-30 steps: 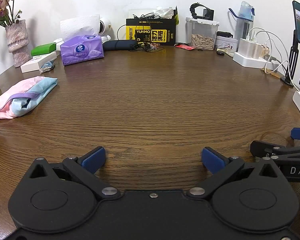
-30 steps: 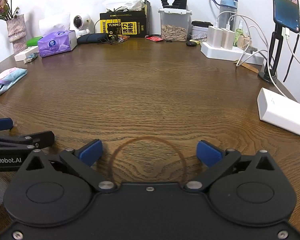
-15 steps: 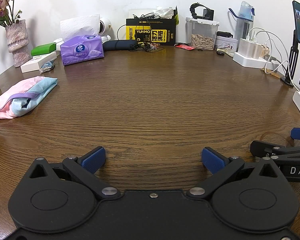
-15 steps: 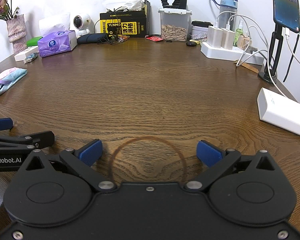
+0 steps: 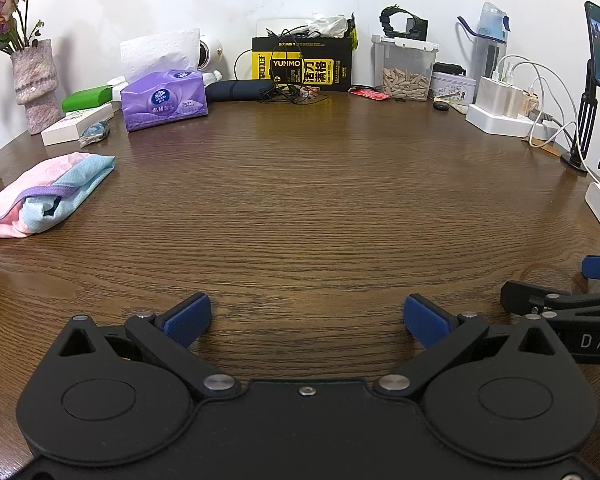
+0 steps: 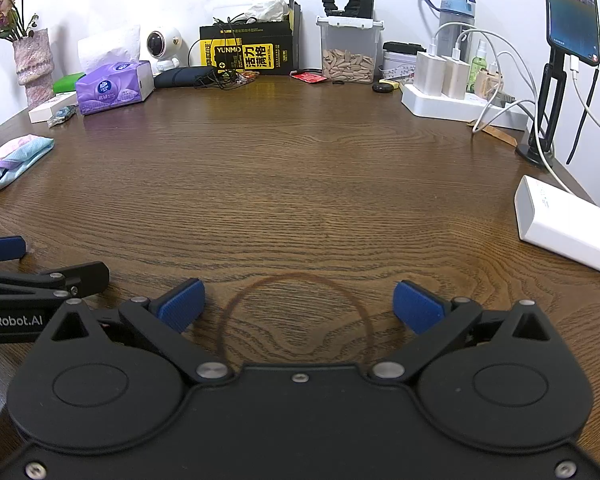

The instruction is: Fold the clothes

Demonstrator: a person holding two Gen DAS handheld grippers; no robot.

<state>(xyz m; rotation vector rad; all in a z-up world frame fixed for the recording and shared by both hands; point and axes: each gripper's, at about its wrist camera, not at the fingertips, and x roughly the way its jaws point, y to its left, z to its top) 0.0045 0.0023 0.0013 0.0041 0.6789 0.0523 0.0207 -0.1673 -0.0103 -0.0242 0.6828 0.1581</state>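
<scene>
Left gripper and right gripper, side by side low over the wooden table, jaws spread, holding nothing. Folded pink-and-blue garment lies far left.

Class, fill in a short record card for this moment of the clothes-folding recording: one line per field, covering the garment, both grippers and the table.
Garment: pink and light-blue mesh cloth with purple trim, already folded into a bundle, far left on the table
Left hand-held gripper: open, empty, low over bare wood
Right hand-held gripper: open, empty, above a faint ring mark
Surface: dark brown wooden table
Contact with garment: none
</scene>
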